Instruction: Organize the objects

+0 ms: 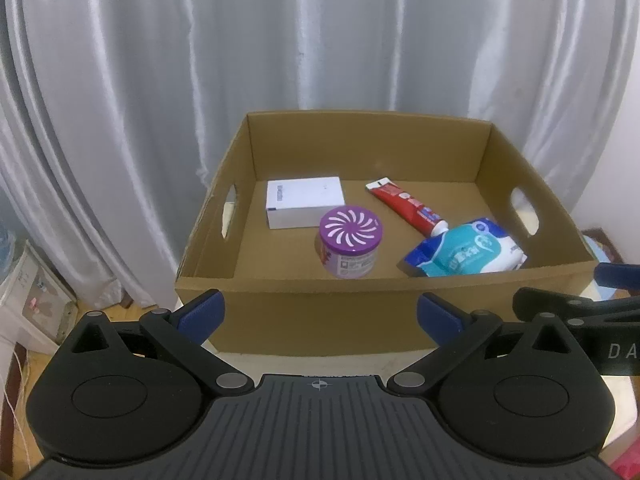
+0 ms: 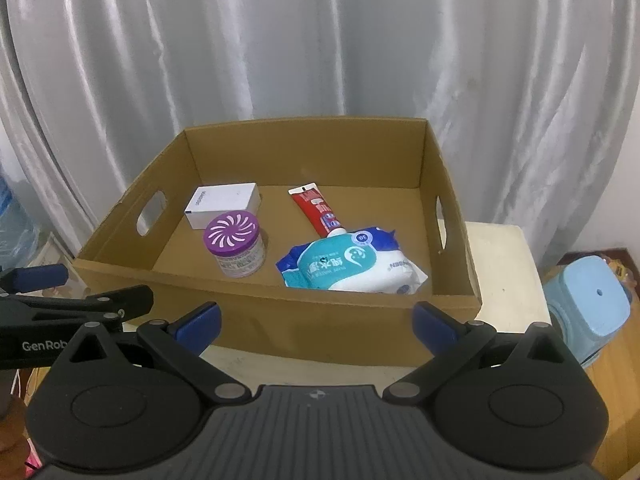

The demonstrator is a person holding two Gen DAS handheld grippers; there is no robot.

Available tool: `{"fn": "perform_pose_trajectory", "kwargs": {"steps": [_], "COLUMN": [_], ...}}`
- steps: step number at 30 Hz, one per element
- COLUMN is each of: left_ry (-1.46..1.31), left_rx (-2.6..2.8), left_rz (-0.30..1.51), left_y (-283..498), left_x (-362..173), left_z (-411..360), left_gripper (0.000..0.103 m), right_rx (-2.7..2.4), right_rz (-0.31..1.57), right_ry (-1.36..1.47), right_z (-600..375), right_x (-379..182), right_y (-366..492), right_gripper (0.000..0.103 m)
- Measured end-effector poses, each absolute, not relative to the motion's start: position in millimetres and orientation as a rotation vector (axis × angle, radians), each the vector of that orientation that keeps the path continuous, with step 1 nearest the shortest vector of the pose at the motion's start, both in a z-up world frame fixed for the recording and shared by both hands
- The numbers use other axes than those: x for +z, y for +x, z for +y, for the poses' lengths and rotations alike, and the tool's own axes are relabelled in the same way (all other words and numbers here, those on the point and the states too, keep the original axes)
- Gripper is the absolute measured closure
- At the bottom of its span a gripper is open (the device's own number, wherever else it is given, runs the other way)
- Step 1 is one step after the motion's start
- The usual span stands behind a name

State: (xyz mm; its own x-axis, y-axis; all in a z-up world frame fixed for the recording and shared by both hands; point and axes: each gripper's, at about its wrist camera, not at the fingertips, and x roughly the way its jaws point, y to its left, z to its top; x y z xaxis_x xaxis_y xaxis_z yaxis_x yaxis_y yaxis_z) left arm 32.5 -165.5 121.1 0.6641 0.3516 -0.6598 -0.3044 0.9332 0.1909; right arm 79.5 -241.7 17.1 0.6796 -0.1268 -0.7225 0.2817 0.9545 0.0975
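A cardboard box (image 1: 320, 308) with cut-out handles stands on a small table. Inside lie a white carton (image 1: 304, 202), a purple-lidded jar (image 1: 351, 246), a red toothpaste tube (image 1: 406, 206) and a blue-and-white wipes pack (image 1: 466, 254). The same box (image 2: 304, 320), carton (image 2: 222, 204), jar (image 2: 236, 244), tube (image 2: 318, 210) and pack (image 2: 352, 264) show in the right wrist view. My left gripper (image 1: 320, 314) is open and empty before the box's near wall. My right gripper (image 2: 318, 322) is open and empty there too.
A grey curtain (image 1: 280, 40) hangs behind the box. The cream table top (image 2: 504, 264) extends right of the box. A light blue stool (image 2: 592, 300) stands on the wooden floor at right. White furniture (image 1: 24, 304) stands at left.
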Motion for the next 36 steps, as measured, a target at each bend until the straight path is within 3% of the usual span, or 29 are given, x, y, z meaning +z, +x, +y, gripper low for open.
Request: {"fn": "perform_pose_trajectory", "kwargs": {"steps": [36], "left_ry": [0.087], "left_rx": [0.376], "left_rz": [0.739], "left_y": [31.4], "left_x": [127.4], "left_z": [-169.3], "left_gripper": [0.000], "right_rx": [-0.229], "right_rz": [0.775], "right_ry": [0.247], "right_z": [-243.1], "right_x": [21.8], "right_y": [78.3], "right_gripper": [0.000]}}
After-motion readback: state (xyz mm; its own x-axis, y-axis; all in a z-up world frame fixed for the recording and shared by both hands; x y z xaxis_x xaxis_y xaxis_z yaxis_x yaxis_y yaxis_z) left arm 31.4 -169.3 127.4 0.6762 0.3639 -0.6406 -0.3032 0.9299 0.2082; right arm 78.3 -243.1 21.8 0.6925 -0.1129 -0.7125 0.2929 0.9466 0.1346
